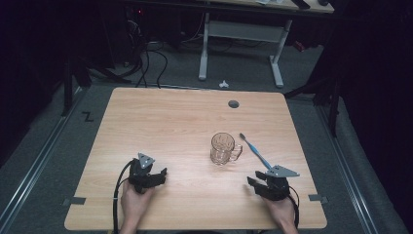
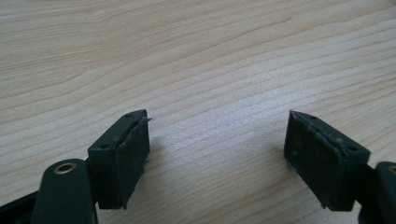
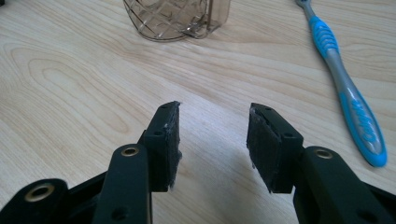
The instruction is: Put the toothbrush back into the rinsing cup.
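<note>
Right gripper view looks along two black jaws of the right gripper point(image 3: 212, 114), parted and empty, pads hovering just above bare wood. Just right of them, a blue and grey plastic toothbrush point(image 3: 348, 88), lying flat, handle end nearest, head running away toward the far edge. Probably the thing to pick up: light, stiff, slim, and likely slick on the smooth grey stretches. Best taken across the handle at the blue rubbery grip section, jaws low to the table and square to the shaft; lies so flat that pads must nearly scrape the wood, and a skewed pinch could flick it sideways.

Farther off, left of the toothbrush, a clear brownish cut-pattern glass mug point(image 3: 175, 16), upright, apart from the brush. Rigid, heavier, breakable, slippery on its walls; handle points toward the brush in the high view point(image 1: 225, 148). Stands close enough that a swing of the brush head could knock it.

Left gripper point(image 2: 217, 128) likewise spread wide with nothing between the pads, near the table's front left, well apart from mug and brush.

Elsewhere: light wooden table point(image 1: 160, 122) with a round grey cable hole point(image 1: 234, 104) at the far side, nothing blocking the short path from right gripper point(image 1: 254, 179) to toothbrush point(image 1: 254, 150).
</note>
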Demonstrator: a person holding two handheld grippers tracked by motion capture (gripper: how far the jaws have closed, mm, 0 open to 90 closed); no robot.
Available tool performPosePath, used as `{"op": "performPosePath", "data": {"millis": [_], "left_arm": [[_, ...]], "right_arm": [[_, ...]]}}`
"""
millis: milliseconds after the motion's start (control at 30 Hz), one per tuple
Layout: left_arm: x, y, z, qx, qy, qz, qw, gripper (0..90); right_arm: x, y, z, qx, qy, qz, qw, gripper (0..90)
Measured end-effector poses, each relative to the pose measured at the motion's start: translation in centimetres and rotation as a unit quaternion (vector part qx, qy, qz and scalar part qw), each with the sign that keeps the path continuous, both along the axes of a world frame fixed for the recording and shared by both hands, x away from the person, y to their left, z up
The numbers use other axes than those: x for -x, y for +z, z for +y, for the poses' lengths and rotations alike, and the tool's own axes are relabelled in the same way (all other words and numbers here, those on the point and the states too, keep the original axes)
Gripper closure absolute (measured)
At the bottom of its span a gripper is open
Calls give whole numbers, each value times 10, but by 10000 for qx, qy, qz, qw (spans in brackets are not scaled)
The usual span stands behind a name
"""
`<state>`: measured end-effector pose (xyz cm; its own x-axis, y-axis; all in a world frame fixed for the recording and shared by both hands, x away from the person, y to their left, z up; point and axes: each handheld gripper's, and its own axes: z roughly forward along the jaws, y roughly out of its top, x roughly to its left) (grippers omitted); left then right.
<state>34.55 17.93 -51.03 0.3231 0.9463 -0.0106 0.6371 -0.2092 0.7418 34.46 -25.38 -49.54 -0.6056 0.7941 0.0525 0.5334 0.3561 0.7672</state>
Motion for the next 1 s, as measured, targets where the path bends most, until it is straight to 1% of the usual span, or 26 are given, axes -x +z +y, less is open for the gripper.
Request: {"op": "performPosePath", "data": {"millis": [300, 567, 700, 800, 900, 933, 1000], "left_arm": [[0, 0, 0, 1, 5, -8, 10000, 230], [0, 0, 0, 2, 6, -9, 10000, 230], [0, 0, 0, 2, 5, -8, 10000, 230], [0, 0, 0, 0, 5, -8, 10000, 230], [0, 0, 0, 1, 5, -9, 10000, 230], [0, 0, 0, 1, 5, -9, 10000, 230], [0, 0, 0, -1, 4, -8, 10000, 230]], "right_arm": [[2, 1, -14, -41, -106, -51, 9999, 543], [1, 3, -25, -50, -246, -9, 9997, 549], [1, 4, -29, -56, -303, -42, 9995, 552], [0, 5, -32, -79, -355, -24, 9993, 554], [0, 6, -33, -109, -391, -67, 9992, 559], [0, 7, -34, -113, -409, -137, 9990, 564], [0, 8, -35, -126, -436, -132, 9989, 565]]}}
